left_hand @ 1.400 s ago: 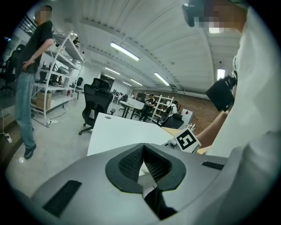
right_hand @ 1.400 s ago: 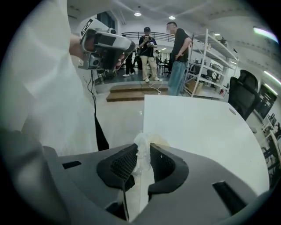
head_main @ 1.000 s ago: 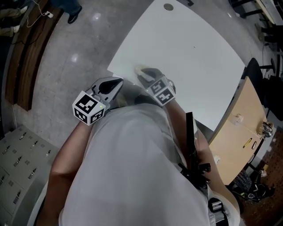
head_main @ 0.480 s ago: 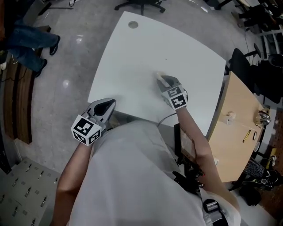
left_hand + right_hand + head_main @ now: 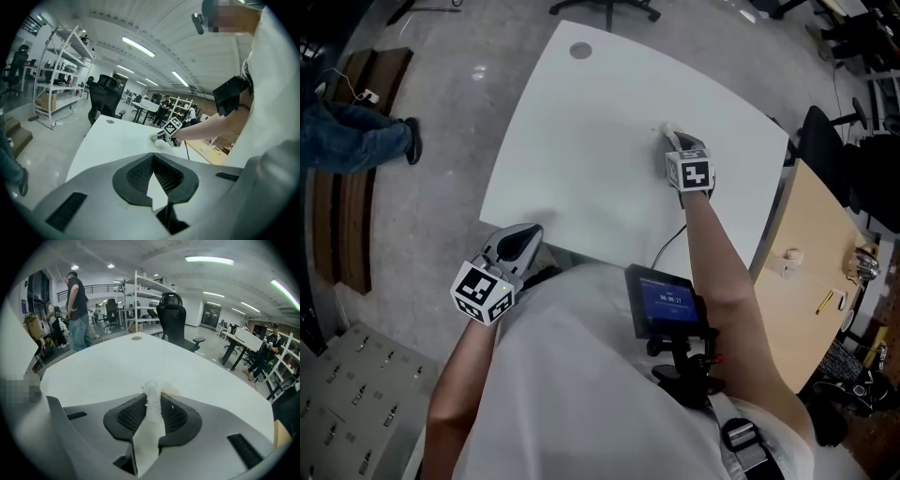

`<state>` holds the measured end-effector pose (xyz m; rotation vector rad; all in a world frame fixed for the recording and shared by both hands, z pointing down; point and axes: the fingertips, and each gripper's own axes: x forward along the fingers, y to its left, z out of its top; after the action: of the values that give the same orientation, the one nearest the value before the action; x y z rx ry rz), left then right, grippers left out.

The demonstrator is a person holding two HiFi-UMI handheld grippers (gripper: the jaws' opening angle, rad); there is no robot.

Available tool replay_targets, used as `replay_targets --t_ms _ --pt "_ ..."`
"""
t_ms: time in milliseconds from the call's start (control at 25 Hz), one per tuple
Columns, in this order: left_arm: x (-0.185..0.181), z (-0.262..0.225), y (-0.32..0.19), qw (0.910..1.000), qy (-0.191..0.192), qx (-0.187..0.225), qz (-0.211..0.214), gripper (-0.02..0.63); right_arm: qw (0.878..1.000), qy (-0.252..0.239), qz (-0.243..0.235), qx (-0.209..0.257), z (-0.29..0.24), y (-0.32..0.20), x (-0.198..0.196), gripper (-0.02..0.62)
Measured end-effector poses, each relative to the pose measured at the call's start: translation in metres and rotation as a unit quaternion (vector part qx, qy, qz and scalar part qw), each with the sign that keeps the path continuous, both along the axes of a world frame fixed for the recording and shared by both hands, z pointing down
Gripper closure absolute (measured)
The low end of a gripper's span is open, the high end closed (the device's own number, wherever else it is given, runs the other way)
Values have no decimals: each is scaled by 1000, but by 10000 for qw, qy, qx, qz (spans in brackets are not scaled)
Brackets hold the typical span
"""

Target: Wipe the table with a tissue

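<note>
Head view: right gripper (image 5: 672,141) clamps tissue (image 5: 667,129) on the white table (image 5: 581,150) toward its far right; left gripper (image 5: 521,242) hangs just off the near edge | Left gripper view: jaws closed, nothing between; office chair (image 5: 104,96) beyond table | Right gripper view: tissue pinched between jaws, tabletop ahead, standing person (image 5: 77,310) and shelf (image 5: 140,296) behind it.

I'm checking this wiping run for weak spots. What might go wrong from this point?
1. The tissue is a thin wad pinched between the right gripper's jaws; dragging it across the table may tear it or pull it free.
2. That gripper is toward the table's right edge, so a long stroke might run off it.
3. The cable trailing from it crosses the table's near edge and may snag.
</note>
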<state>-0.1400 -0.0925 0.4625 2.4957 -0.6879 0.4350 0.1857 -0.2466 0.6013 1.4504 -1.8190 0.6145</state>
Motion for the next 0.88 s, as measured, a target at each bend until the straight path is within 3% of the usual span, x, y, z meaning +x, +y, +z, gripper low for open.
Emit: replay_targets --t_ms 320,560,720,880 --pt "-2 4 4 9996 -76 -43 -282 598 9939 1065 292 79 6 -6 -17 506" --pt "0 5 2 9997 -71 -57 -217 600 9922 1240 122 -51 8 -10 -28 508" --pt "8 3 -1 9999 -81 -15 -80 598 9868 1577 -366 -24 7 -9 -43 508" --pt "21 1 -5 9999 -107 52 91 600 9763 1317 -1712 -98 16 9 -106 577"
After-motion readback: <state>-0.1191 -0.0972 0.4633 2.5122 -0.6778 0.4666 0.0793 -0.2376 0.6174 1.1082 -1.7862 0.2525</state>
